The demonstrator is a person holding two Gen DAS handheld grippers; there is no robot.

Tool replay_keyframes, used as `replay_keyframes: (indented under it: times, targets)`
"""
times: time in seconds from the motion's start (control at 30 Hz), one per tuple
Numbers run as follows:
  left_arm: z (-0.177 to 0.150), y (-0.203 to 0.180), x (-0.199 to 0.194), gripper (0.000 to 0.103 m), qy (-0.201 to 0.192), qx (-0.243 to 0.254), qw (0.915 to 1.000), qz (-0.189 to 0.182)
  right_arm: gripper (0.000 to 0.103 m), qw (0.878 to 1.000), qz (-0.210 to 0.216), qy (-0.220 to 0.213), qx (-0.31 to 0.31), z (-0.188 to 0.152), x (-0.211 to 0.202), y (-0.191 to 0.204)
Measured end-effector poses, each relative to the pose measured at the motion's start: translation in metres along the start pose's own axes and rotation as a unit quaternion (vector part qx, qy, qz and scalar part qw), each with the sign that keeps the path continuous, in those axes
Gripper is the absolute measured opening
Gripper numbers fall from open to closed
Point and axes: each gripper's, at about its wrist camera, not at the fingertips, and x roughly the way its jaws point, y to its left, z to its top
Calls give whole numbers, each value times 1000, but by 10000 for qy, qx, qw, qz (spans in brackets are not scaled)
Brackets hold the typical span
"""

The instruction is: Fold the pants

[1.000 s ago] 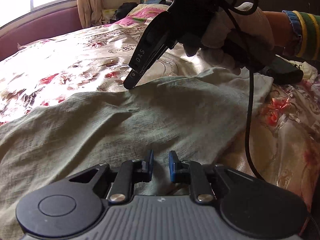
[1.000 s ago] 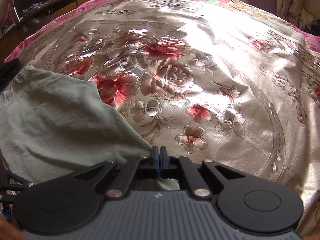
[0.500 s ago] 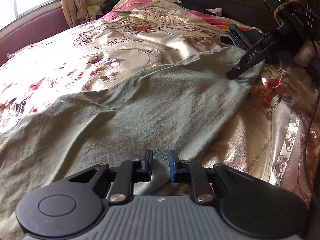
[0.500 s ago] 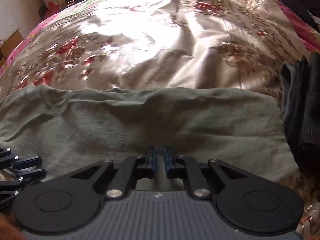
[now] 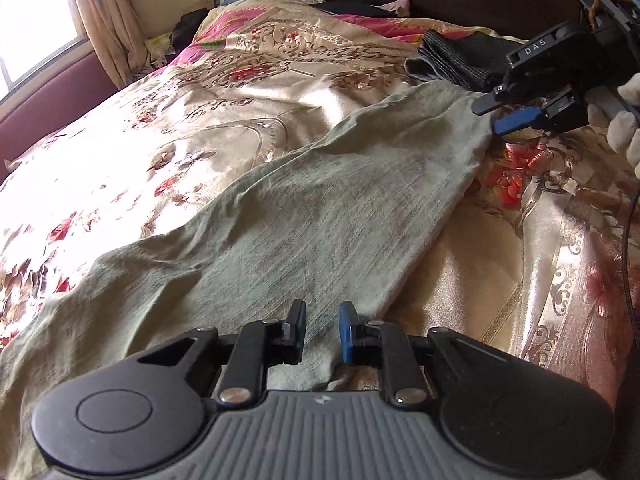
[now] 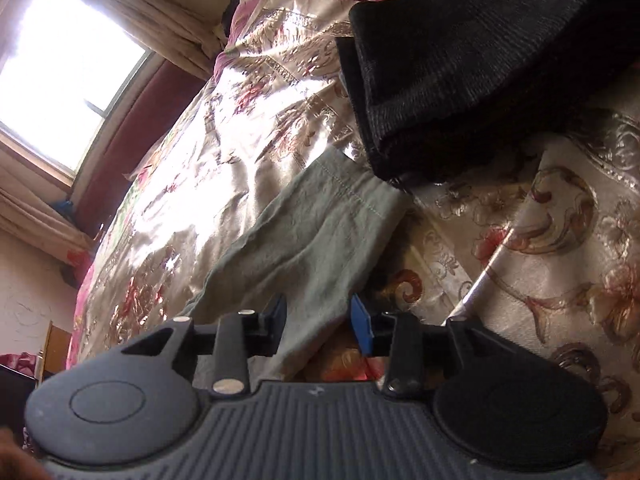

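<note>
The green pants [image 5: 304, 216] lie stretched across the flowered bedspread [image 5: 168, 148], their long axis running from the lower left of the left wrist view up to the upper right. The left gripper [image 5: 322, 330] holds cloth in a narrow gap at the near end. At the far end the right gripper [image 6: 318, 318] is opening, the hem corner loose between its jaws. A dark folded garment [image 6: 472, 64] crowds just beyond that hem; open bedspread lies to the left, likely the better way to fold.
</note>
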Motion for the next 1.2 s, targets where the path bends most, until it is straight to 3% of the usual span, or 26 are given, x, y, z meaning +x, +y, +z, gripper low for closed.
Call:
replay_keyframes:
  times: [0.13, 0.27, 0.37, 0.47, 0.7, 0.77, 0.93, 1.13, 1.2]
  targets:
    - [4, 0, -1, 36, -64, 27, 10000, 38, 38, 9994, 328, -122, 34, -8, -17, 12]
    - [7, 1, 2, 36, -92, 27, 9999, 66, 38, 9985, 419, 237, 270, -23, -11, 18]
    - [7, 1, 1, 36, -138, -13, 9999, 38, 38, 9992, -80, 386, 96, -32, 10, 20]
    - [5, 1, 1, 36, -151, -29, 9999, 54, 36, 9984, -252, 399, 305, -36, 22, 14]
    - [7, 3, 8, 36, -202, -71, 9998, 12, 36, 9895, 689, 102, 1263, -29, 42, -3]
    - [8, 4, 6, 36, -241, -74, 9997, 24, 34, 9876, 651, 156, 1421, -29, 54, -7]
    - [7, 13, 4, 36, -265, -137, 9996, 6, 32, 9857, 880, -42, 1434, -39, 41, -17]
    - [8, 15, 8, 36, -246, -264, 9993, 11, 33, 9711, 1152, -384, 2055, -28, 72, -20]
    - [7, 16, 10, 36, -219, -300, 9993, 7, 33, 9745, 1108, -304, 1926, -24, 77, -11]
